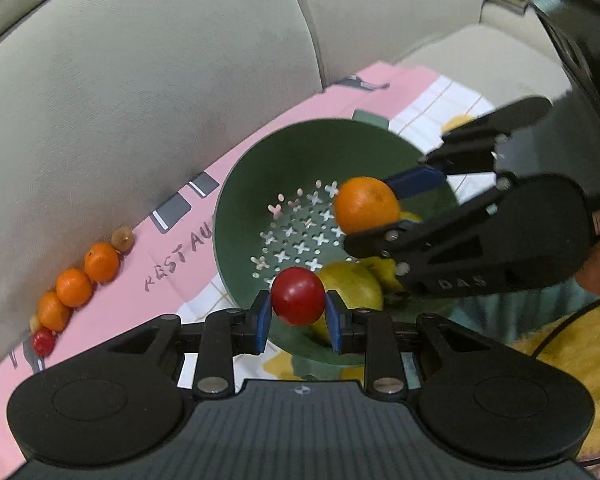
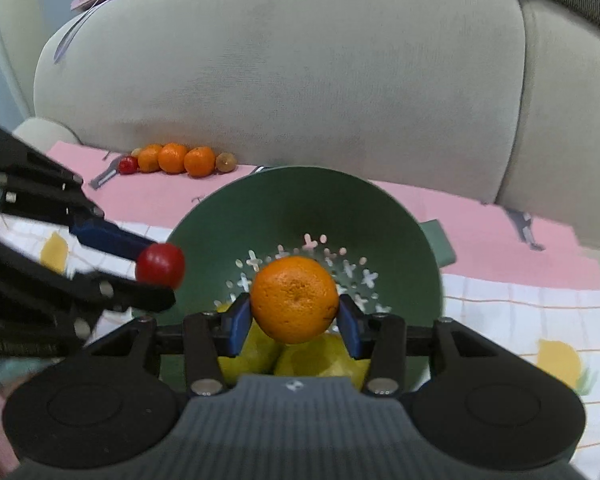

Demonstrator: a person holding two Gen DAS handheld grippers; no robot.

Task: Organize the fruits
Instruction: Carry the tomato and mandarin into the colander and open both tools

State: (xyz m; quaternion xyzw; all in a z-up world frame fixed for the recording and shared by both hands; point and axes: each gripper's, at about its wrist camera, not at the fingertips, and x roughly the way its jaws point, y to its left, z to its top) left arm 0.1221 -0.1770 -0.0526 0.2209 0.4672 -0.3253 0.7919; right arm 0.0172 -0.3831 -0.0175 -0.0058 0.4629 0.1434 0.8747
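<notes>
1. Row of sorted fruit [image 2: 172, 163]: a small red fruit, three oranges and a brownish fruit lie in a line on the pink sheet [image 2: 148, 200], against the sofa backrest [image 2: 300, 80].
2. Left gripper [image 1: 298, 312]: its blue-padded jaws pinch a small red fruit [image 1: 298, 296], held above the near rim of the green colander [image 1: 260, 184].
3. Green colander: perforated base visible; several yellow-green fruits [image 1: 354, 284] lie inside at its near side.
4. Right gripper [image 2: 296, 316]: its jaws pinch an orange [image 2: 295, 299], held over the colander's interior.
5. Step in hand (judgement): both fruits appear lifted from the colander, in transit toward the row; sorting is partly done.
6. Next move (judgement): each fruit needs carrying left to the row and setting beside its own kind, low and gently, since round fruit may roll on the soft surface.
7. Surface and room: the colander rests on a checked cloth with lemon print [image 2: 520, 320] over the pink sheet, all on a beige sofa seat; a yellow furry item [image 1: 580, 360] lies at far right.
</notes>
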